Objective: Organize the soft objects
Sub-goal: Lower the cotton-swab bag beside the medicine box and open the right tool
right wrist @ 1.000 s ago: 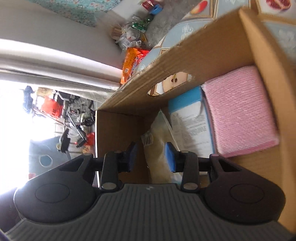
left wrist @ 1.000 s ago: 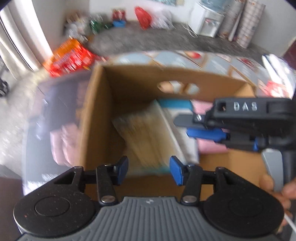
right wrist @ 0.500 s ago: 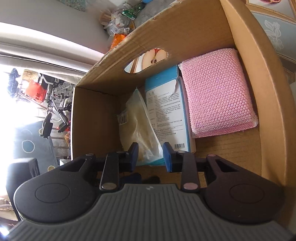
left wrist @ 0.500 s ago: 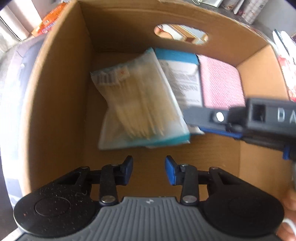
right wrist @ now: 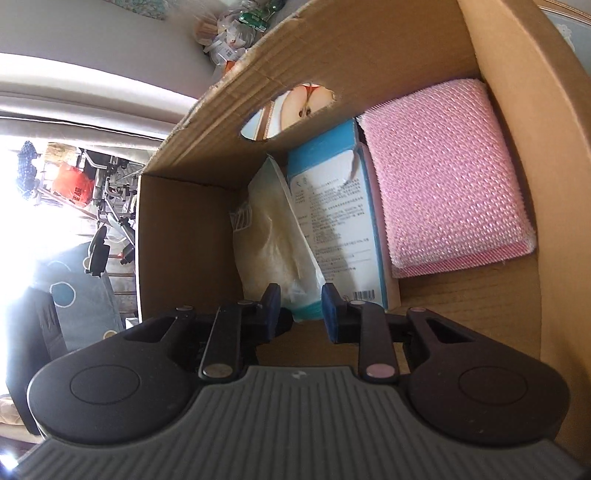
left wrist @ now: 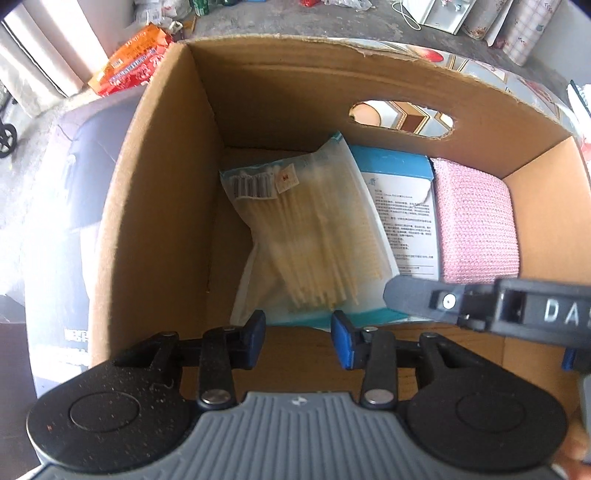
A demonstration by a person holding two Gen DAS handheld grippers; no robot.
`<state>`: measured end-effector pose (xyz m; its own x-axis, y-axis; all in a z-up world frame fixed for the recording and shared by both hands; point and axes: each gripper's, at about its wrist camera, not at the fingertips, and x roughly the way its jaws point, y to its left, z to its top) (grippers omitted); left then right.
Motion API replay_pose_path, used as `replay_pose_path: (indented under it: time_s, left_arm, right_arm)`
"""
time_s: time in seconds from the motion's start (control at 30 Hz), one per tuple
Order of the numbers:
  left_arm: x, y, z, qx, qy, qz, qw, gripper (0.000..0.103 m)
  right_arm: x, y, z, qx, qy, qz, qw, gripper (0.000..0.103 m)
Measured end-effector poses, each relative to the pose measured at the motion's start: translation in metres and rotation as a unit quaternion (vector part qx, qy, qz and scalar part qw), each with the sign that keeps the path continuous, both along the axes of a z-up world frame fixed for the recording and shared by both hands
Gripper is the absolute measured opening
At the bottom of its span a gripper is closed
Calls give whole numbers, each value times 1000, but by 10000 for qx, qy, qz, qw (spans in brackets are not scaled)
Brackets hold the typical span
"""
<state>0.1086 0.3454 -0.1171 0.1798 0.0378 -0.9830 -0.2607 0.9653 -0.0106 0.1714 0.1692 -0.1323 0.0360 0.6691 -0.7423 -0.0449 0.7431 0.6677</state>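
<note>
Cotton-swab bag (left wrist: 314, 236) lies tilted in the cardboard box (left wrist: 155, 206), overlapping the blue packet (left wrist: 402, 206). Both my left gripper (left wrist: 298, 339) and right gripper (right wrist: 300, 308) hang unclenched; I'd pinch its near edge and square it up gently.

Orange snack package (left wrist: 130, 62) on grey floor (left wrist: 295, 22), white appliance (left wrist: 439, 11) beyond.

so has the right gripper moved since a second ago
Yes. In the left wrist view the right gripper has dropped lower against the cardboard box, from near the handle hole toward the box floor.
</note>
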Motion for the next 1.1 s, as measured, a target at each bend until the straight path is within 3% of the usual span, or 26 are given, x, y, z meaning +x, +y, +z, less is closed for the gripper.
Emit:
replay_pose_path:
  time_s: [0.17, 0.33, 0.5, 0.83, 1.0, 1.1]
  left_arm:
    - [10, -6, 0, 206, -11, 70, 9998, 32]
    - [10, -13, 5, 320, -4, 5, 9995, 33]
    - [9, -8, 8, 157, 46, 66, 9998, 35]
    - [-1, -5, -1, 157, 172, 34, 9997, 35]
    - [1, -3, -5, 170, 68, 83, 9998, 35]
    - [1, -4, -6, 192, 55, 81, 9998, 35]
  right_arm:
    - [2, 4, 1, 14, -29, 65, 10000, 23]
    - [2, 1, 8, -135, -271, -46, 9995, 23]
    - [9, -4, 5, -348, -352, -177, 9986, 25]
    - [15, 26, -3, -428, -378, 341, 9978, 27]
    - [6, 27, -2, -573, -426, 358, 9968, 6]
    - [-1, 14, -8, -461, -144, -39, 9988, 3]
